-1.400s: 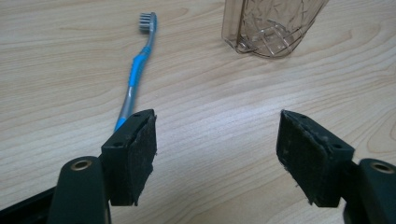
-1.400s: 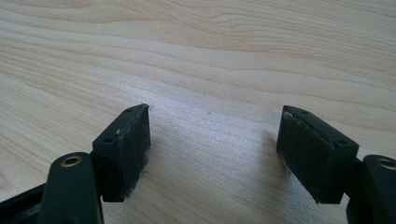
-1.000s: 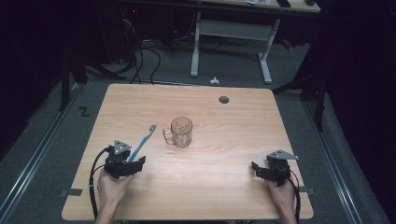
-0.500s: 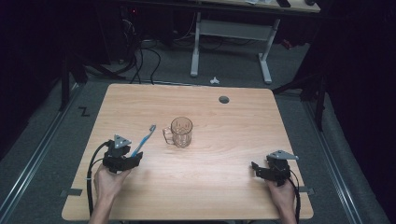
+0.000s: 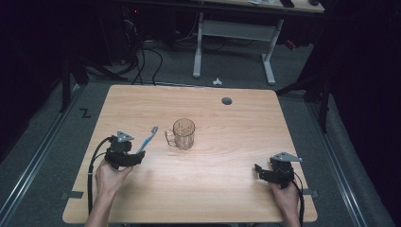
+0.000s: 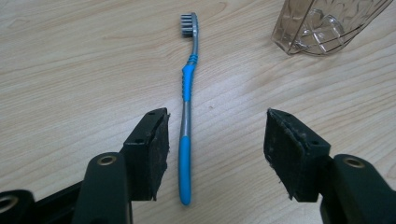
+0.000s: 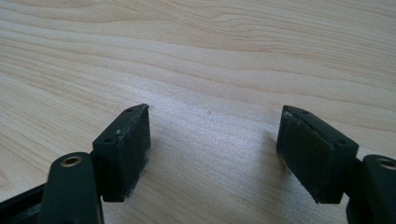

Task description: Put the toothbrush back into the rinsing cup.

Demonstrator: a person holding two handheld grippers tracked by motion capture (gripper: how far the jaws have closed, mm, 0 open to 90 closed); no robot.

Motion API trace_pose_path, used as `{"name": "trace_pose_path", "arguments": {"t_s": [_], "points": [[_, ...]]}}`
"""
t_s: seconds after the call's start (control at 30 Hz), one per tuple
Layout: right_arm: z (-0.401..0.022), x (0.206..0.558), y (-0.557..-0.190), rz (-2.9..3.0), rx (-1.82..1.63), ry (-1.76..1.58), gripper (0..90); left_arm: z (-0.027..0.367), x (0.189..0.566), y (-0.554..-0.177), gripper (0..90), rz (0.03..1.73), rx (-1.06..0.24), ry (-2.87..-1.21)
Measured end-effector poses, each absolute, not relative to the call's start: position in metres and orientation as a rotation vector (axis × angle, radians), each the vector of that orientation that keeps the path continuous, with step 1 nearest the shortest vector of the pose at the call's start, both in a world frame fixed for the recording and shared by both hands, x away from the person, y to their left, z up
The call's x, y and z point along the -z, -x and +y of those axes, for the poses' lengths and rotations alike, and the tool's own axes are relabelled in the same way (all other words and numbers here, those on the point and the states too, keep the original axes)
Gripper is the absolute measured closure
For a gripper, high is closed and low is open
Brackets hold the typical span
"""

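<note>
Change since earlier: your left gripper (image 5: 137,159) has crept forward along the blue toothbrush (image 5: 147,140), so the handle's near end now lies between its jaws; the jaws have just been opening a little again after a brief narrowing.
Left gripper state: your jaws stand wide, with the toothbrush (image 6: 187,109) lying flat on the counter (image 5: 222,189) between them, just beside the left pad and not pressed by either.
Right gripper state: your right gripper (image 5: 259,171) rests near the counter's front right corner, jaws wide with bare wood between them (image 7: 212,149); it has kept its place.
Toothbrush: it lies left of the glass mug (image 5: 182,134), bristle head pointing away from you and towards the mug's side, handle end at your left gripper.
Glass mug: upright near the counter's middle, handle towards the toothbrush, apart from it.
Edges and room: the stretch between mug and right gripper is open wood; the far half holds a round cable hole (image 5: 227,100); your left hand (image 5: 109,177) sits near the front left edge.
Writing: a dark "Z"-shaped mark (image 5: 85,113) on the floor left of the counter; no brand reads on the toothbrush.
</note>
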State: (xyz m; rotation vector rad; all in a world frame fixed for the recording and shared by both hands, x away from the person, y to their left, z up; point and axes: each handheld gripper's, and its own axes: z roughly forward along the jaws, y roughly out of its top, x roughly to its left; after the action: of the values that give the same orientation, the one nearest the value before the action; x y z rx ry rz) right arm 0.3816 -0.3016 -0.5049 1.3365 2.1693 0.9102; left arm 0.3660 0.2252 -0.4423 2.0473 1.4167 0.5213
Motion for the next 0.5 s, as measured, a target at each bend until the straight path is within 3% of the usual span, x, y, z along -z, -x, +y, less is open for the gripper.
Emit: {"name": "trace_pose_path", "arguments": {"t_s": [0.5], "points": [[-0.302,0.505,-0.382,2.168,-0.910,-1.338,26.2,0.223,0.432,-0.387,39.6,1.411,-0.530,-2.107]]}}
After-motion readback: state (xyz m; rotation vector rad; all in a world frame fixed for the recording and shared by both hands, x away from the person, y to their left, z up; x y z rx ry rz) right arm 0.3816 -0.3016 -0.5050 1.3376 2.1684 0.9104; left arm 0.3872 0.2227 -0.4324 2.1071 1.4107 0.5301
